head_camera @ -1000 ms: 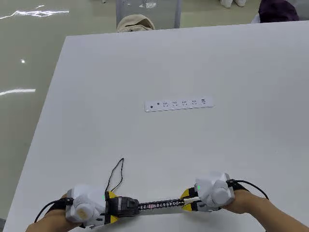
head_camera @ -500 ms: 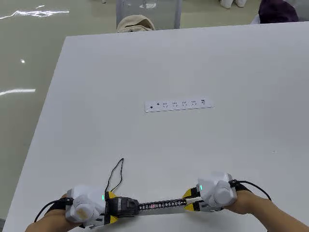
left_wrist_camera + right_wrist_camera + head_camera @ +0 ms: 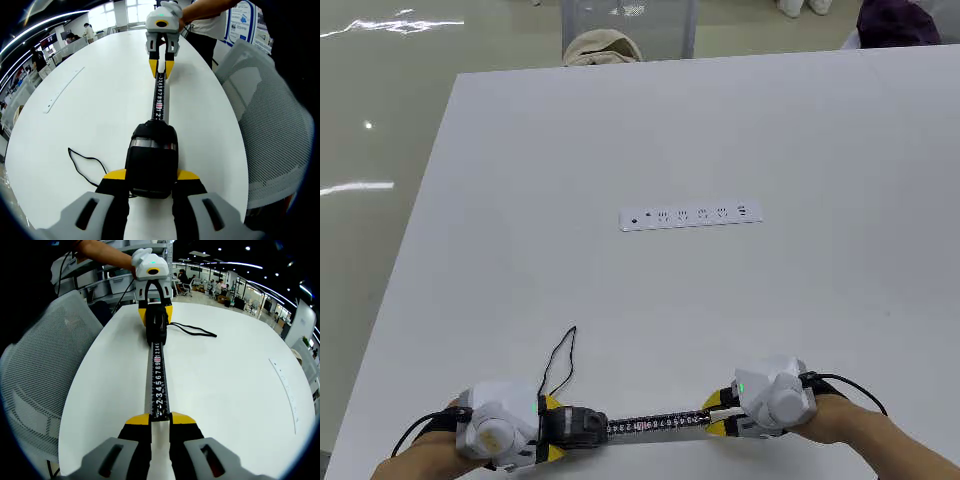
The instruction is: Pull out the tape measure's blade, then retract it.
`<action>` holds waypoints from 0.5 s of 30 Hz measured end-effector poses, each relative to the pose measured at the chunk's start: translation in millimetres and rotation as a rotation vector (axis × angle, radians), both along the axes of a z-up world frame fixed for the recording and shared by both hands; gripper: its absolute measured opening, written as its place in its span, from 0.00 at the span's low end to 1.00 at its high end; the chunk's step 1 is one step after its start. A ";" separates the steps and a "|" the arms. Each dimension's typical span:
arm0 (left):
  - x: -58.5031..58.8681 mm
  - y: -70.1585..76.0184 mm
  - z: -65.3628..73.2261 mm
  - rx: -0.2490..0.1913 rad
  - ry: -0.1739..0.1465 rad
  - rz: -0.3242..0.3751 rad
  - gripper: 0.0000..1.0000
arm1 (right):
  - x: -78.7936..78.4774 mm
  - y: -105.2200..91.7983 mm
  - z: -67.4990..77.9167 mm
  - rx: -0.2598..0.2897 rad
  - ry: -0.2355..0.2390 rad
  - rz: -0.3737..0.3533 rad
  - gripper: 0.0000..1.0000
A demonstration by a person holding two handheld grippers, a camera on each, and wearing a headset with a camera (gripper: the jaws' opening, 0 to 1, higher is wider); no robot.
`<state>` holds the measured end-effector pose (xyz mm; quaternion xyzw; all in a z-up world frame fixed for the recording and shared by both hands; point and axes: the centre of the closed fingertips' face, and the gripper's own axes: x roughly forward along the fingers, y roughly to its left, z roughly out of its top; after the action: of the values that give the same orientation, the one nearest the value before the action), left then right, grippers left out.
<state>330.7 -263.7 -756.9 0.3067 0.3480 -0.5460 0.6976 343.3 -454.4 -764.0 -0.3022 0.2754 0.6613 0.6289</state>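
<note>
Blade drawn part-way out, held between two grippers at the near edge of the worktop (image 3: 720, 120).

The left gripper (image 3: 556, 430) is closed on the sides of the black tape measure case (image 3: 151, 160). The right gripper (image 3: 716, 416) is pinched shut on the tip of the blade (image 3: 158, 375), which runs straight and low over the worktop between them. By my reading the pull-out is under way or nearly finished, and the whole retraction is left to do. Just beyond the case, its thin black cord (image 3: 563, 360) trails loose. Farther off, well apart, lies a white power strip (image 3: 690, 215).
</note>
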 end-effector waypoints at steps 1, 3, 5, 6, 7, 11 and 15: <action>0.1 -0.1 0.0 0.001 0.000 0.000 0.28 | 0.1 -0.7 -0.3 0.000 0.001 -0.001 0.10; 0.0 0.0 0.0 0.001 0.000 -0.001 0.28 | -0.2 -2.0 -0.3 -0.002 0.002 -0.002 0.10; 0.0 0.1 0.0 0.001 0.000 0.000 0.28 | 0.0 -2.6 -0.1 -0.002 0.000 -0.001 0.10; 0.0 0.1 0.0 0.001 0.000 0.000 0.28 | -0.1 -3.1 -0.1 -0.003 0.002 -0.002 0.10; 0.0 0.1 0.0 0.001 0.000 0.000 0.28 | 0.2 -3.6 -0.1 -0.003 0.001 -0.001 0.10; 0.1 0.2 -0.1 0.002 0.000 0.000 0.28 | 0.3 -4.9 0.0 -0.006 0.001 -0.001 0.10; -0.1 -0.2 -0.2 0.002 -0.001 0.000 0.28 | 0.2 -7.1 -0.6 -0.008 0.003 -0.002 0.10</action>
<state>330.7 -264.0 -757.1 0.3075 0.3482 -0.5456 0.6975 343.4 -461.5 -764.6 -0.3032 0.2794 0.6600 0.6280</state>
